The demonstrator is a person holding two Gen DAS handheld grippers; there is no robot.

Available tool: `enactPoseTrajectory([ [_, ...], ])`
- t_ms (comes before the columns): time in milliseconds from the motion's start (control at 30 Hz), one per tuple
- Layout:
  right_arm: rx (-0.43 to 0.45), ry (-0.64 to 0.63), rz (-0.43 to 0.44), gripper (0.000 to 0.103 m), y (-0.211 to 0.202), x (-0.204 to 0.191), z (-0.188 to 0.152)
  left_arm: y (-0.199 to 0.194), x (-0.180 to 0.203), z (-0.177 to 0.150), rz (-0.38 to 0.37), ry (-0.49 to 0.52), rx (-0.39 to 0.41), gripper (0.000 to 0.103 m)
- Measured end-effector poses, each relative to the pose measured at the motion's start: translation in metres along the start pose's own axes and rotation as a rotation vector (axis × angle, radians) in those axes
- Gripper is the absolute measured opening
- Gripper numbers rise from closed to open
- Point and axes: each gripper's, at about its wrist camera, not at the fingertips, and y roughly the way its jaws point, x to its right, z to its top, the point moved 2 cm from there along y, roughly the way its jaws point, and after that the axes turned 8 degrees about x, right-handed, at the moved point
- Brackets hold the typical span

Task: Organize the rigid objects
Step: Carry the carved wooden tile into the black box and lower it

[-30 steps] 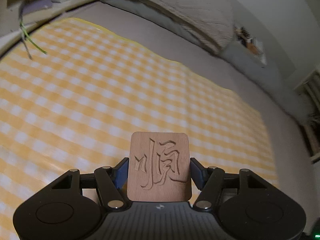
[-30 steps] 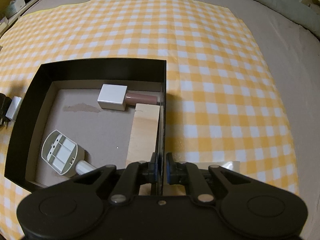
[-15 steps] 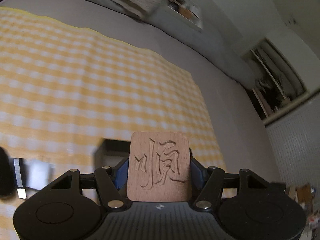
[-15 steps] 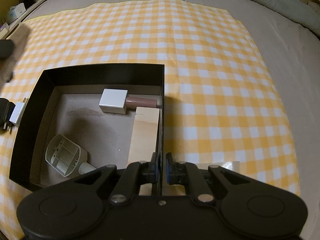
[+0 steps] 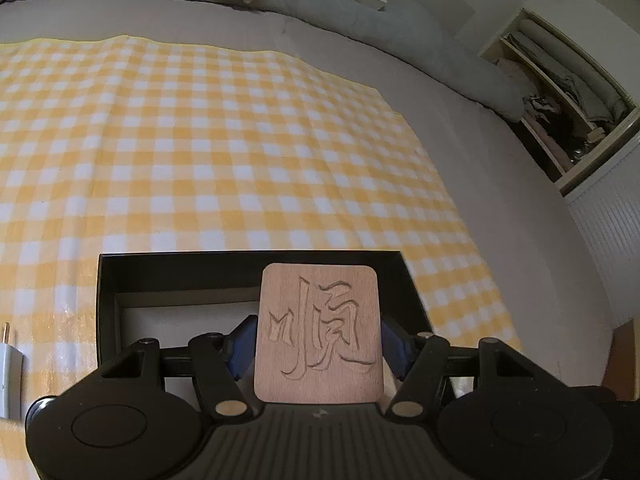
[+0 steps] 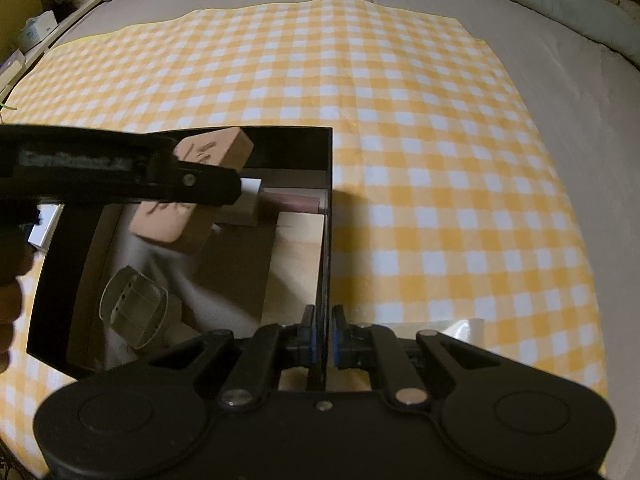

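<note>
My left gripper [image 5: 318, 340] is shut on a square wooden block [image 5: 319, 334] carved with a Chinese character. It holds the block above the open black box [image 5: 180, 268]. In the right wrist view the same block [image 6: 192, 196] hangs over the box's far left part, held by the left gripper [image 6: 200, 184]. My right gripper [image 6: 323, 336] is shut on the box's right wall [image 6: 326, 208]. Inside lie a white cube [image 6: 250, 200] with a brown tube [image 6: 294, 202], a light wooden slab [image 6: 298, 256] and a white scoop-like piece [image 6: 134, 312].
The box sits on a yellow checked cloth [image 6: 400, 120] spread over a grey bed [image 6: 580, 100]. A white plug adapter [image 5: 8, 372] lies left of the box. A clear packet [image 6: 460, 332] lies by my right gripper. Shelves [image 5: 568, 92] stand at the far right.
My left gripper has swung with the block from over bare cloth to above the box. It has come into the right wrist view. My right gripper keeps its hold on the wall.
</note>
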Motion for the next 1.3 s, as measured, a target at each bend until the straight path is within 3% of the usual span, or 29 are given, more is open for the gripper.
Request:
enactPoseTrajectory([
  [233, -0.01, -0.002, 0.01, 0.007, 0.005, 0.0, 0.0, 0.013, -0.008, -0.013, 0.062, -0.007, 0.013, 0.064],
  [567, -0.019, -0.009, 0.014, 0.007, 0.007, -0.003, 0.0, 0.019, -0.003, -0.038, 0.061, -0.039, -0.124, 0.064],
  [633, -0.022, -0.012, 0.015, 0.007, 0.007, -0.002, 0.0, 0.018, 0.002, -0.042, 0.059, -0.025, -0.122, 0.066],
  [700, -0.024, -0.012, 0.016, 0.007, 0.007, -0.002, 0.0, 0.016, 0.002, -0.043, 0.053, -0.042, -0.123, 0.077],
  [800, -0.025, -0.011, 0.013, 0.007, 0.008, -0.003, 0.0, 0.012, 0.0, -0.041, 0.034, -0.1, -0.12, 0.078],
  [933, -0.029, -0.011, 0.008, 0.007, 0.009, -0.002, -0.001, 0.006, 0.005, -0.035, 0.008, -0.093, -0.108, 0.079],
  [1000, -0.029, -0.011, 0.008, 0.007, 0.009, -0.002, 0.0, 0.004, 0.004, -0.033, -0.003, -0.098, -0.111, 0.086],
  [1167, -0.028, -0.008, 0.011, 0.007, 0.009, -0.003, 0.0, -0.009, 0.005, -0.029, -0.007, -0.064, -0.092, 0.095],
  [1300, -0.021, -0.003, 0.011, 0.006, 0.009, -0.001, 0.002, -0.022, 0.006, -0.025, -0.017, -0.025, -0.064, 0.095],
])
